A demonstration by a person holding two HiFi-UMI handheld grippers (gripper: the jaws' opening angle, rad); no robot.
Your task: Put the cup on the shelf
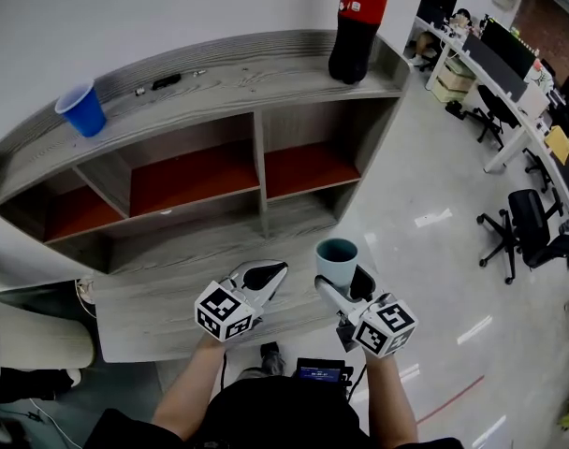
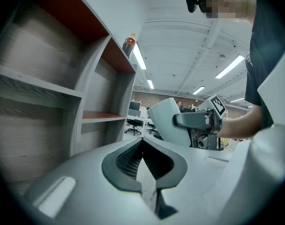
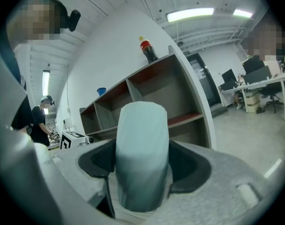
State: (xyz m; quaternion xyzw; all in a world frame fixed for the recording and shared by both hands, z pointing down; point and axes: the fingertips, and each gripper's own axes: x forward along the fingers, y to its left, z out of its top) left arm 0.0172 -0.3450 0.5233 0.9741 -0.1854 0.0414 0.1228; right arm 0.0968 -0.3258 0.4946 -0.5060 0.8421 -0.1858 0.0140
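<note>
Now the right gripper [image 1: 342,276] clamps the pale cup [image 1: 336,253] upright in the air before the shelf [image 1: 230,75], the left gripper [image 1: 267,275] just beside it with jaws pressed together on nothing, while a blue cup [image 1: 81,109] and a bottle [image 1: 357,28] stand on top.

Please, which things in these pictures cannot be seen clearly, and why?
Head view: top of the bottle, cut off by the upper edge.
Head view: small dark items on the shelf, too small to identify.
Head view: inside of the cup, too dark to show contents.
</note>
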